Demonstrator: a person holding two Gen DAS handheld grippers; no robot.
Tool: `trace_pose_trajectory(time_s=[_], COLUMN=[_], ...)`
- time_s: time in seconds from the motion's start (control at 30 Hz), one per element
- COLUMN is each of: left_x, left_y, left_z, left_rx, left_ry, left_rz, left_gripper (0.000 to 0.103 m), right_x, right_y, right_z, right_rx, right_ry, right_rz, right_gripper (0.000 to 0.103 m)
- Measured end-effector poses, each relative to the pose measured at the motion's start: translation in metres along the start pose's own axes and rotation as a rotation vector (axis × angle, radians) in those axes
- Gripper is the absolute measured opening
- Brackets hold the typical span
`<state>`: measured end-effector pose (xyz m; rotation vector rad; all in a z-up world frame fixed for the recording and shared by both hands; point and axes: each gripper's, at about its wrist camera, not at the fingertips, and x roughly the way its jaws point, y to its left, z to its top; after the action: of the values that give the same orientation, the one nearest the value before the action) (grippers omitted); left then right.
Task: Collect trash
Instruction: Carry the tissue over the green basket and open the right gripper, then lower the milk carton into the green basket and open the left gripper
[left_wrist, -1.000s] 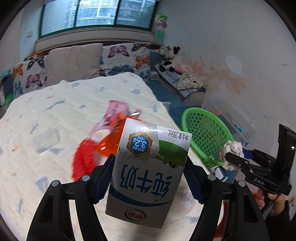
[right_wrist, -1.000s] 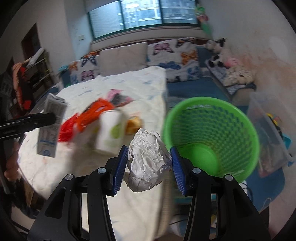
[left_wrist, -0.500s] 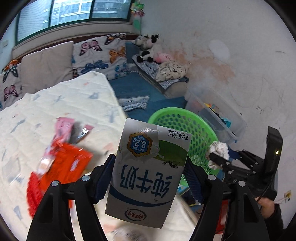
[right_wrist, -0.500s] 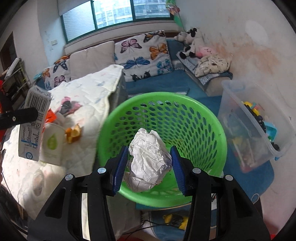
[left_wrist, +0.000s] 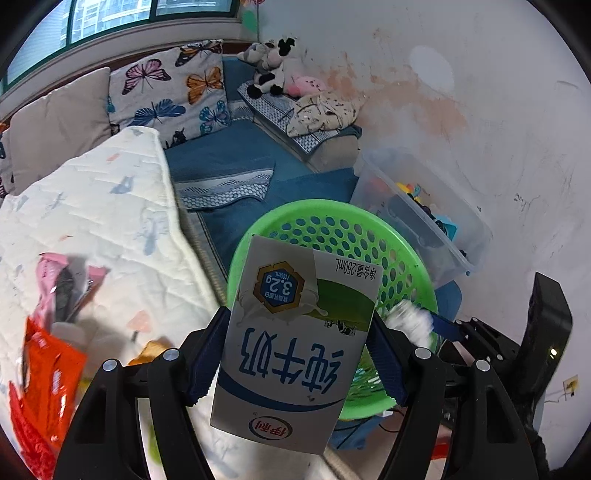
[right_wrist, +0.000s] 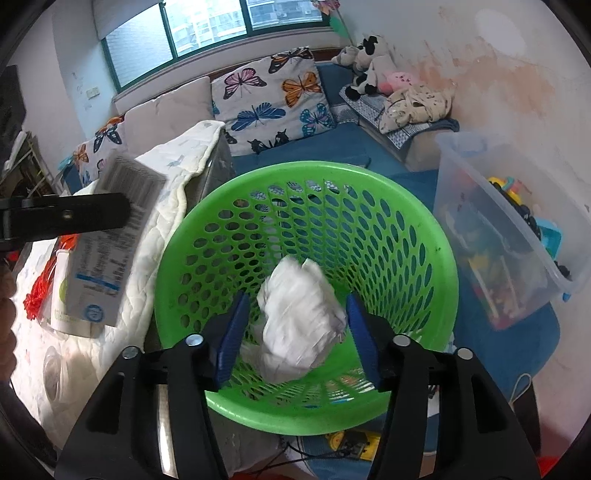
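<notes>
My left gripper (left_wrist: 299, 321) is shut on a white, blue and green milk carton (left_wrist: 291, 369), held above the near rim of the green mesh basket (left_wrist: 314, 208). The carton (right_wrist: 110, 258) also shows in the right wrist view, left of the basket (right_wrist: 314, 170). My right gripper (right_wrist: 295, 306) hangs over the basket's mouth with its jaws opening. A crumpled white paper ball (right_wrist: 299, 321) sits blurred between the blue pads, with a gap on its left side. In the left wrist view the paper ball (left_wrist: 410, 319) appears at the right gripper's (left_wrist: 443, 326) tips.
A table under a white quilt (left_wrist: 110, 221) stands left of the basket, with red and orange wrappers (left_wrist: 48, 376) and a pink packet (left_wrist: 55, 273) on it. A paper cup (right_wrist: 66, 295) stands by its edge. A clear toy bin (right_wrist: 498, 240) flanks the basket's right.
Both grippers have swung from over the table to the basket. The right jaws have widened and the paper ball has come loose between them. The left grip on the carton is unchanged.
</notes>
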<state>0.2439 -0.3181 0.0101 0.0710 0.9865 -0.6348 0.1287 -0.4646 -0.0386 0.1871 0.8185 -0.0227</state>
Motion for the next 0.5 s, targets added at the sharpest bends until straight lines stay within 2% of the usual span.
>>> trace_pose_trajectory(time_s=[0.27,0.5], left_x=[0.031,0.049], left_y=[-0.014,-0.024], left_z=[0.012,0.015], left_rx=[0.025,0.033], left_ry=[0.03,0.049], left_rz=[0.022,0.025], left_gripper=[0.07,0.07], right_x=[-0.008,-0.02], right_y=[0.0,-0.009], right_z=[-0.001,-0.013], right_rx=[-0.012,0.006], right_ry=[-0.026,-0.036], right_rz=[-0.019,-0.018], right_gripper=[0.065,0.068])
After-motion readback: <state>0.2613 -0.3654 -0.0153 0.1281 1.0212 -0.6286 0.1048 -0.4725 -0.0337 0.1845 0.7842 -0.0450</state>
